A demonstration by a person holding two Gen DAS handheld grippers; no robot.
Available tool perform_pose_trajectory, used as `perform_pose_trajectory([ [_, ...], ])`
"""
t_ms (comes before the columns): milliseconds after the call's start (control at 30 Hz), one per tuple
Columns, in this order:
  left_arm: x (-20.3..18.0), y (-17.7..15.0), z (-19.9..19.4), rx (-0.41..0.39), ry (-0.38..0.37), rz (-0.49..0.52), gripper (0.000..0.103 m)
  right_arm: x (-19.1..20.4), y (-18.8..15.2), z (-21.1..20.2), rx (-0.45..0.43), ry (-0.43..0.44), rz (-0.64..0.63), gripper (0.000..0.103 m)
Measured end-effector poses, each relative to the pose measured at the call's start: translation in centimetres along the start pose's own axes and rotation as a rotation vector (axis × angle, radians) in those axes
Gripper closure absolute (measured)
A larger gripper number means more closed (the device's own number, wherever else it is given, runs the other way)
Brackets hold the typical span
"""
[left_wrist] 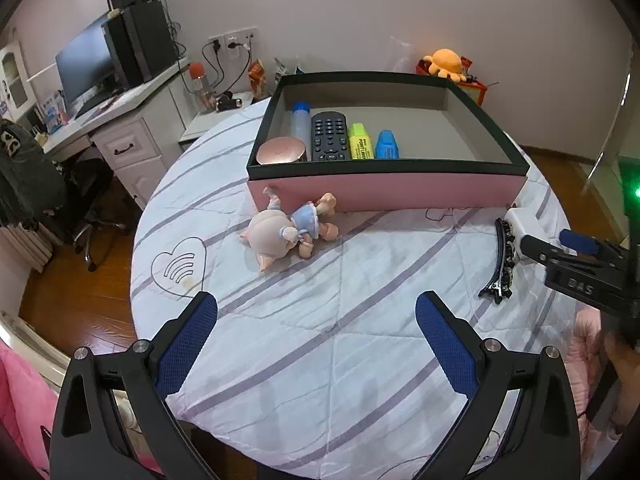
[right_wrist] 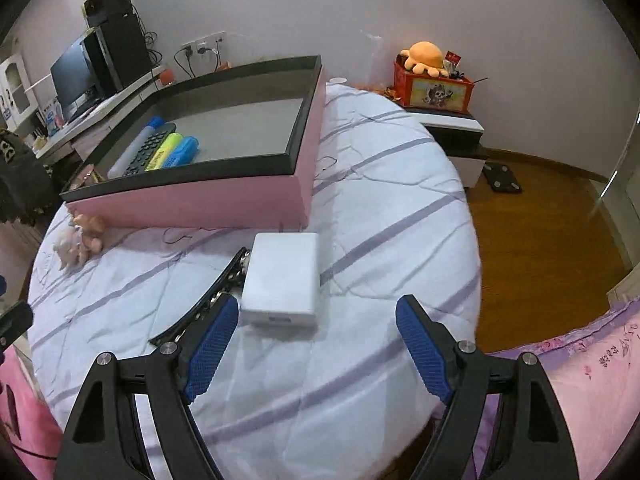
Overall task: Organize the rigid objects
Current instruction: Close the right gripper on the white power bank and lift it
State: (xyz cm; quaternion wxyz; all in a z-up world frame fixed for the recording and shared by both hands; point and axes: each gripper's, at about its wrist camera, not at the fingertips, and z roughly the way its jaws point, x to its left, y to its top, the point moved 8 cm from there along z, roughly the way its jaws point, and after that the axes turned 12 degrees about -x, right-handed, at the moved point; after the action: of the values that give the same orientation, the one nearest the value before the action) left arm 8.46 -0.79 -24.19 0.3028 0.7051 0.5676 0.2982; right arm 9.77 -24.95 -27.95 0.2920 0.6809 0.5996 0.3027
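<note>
A pink box with a black rim [left_wrist: 384, 190] [right_wrist: 224, 200] stands on the round bed. Inside it lie a pink round lid [left_wrist: 280, 151], a blue-capped tube [left_wrist: 301, 124], a black remote [left_wrist: 329, 136] [right_wrist: 146, 148], a yellow highlighter [left_wrist: 361, 142] [right_wrist: 166, 151] and a blue highlighter [left_wrist: 387, 145] [right_wrist: 185, 151]. A white rectangular block [right_wrist: 282, 278] [left_wrist: 520, 220] and a black hair clip with stones [right_wrist: 208, 300] [left_wrist: 502, 260] lie side by side in front of the box. My right gripper [right_wrist: 316, 320] [left_wrist: 560, 246] hangs open just before the white block. My left gripper [left_wrist: 316, 312] is open over bare quilt.
A small pig doll [left_wrist: 284, 234] [right_wrist: 78, 240] lies against the box front. The bed edge drops to wooden floor [right_wrist: 540, 240] on the right. A desk with a monitor [left_wrist: 86, 62] stands far left; a red box with an orange plush [right_wrist: 426, 58] sits by the wall.
</note>
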Motion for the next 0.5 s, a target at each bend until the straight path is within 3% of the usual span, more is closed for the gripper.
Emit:
perform_pose_trajectory([
  [167,-0.1,-0.1,0.7,0.013,-0.012,0.008,0.002,0.4,0.3,1.6,0.003,-0.003,-0.015,0.023],
  [333,0.1,0.2,1.1,0.015,-0.024,0.004,0.002,0.7,0.5,2.4,0.002,0.002,-0.064,0.051],
  [367,0.2,0.2,1.1,0.014,-0.025,0.003,0.002,0.8,0.6,2.3,0.000,0.016,-0.063,0.061],
  [500,0.4,0.3,1.4,0.013,-0.040,-0.006,0.002,0.8,0.8,1.6,-0.001,0.063,-0.037,0.062],
])
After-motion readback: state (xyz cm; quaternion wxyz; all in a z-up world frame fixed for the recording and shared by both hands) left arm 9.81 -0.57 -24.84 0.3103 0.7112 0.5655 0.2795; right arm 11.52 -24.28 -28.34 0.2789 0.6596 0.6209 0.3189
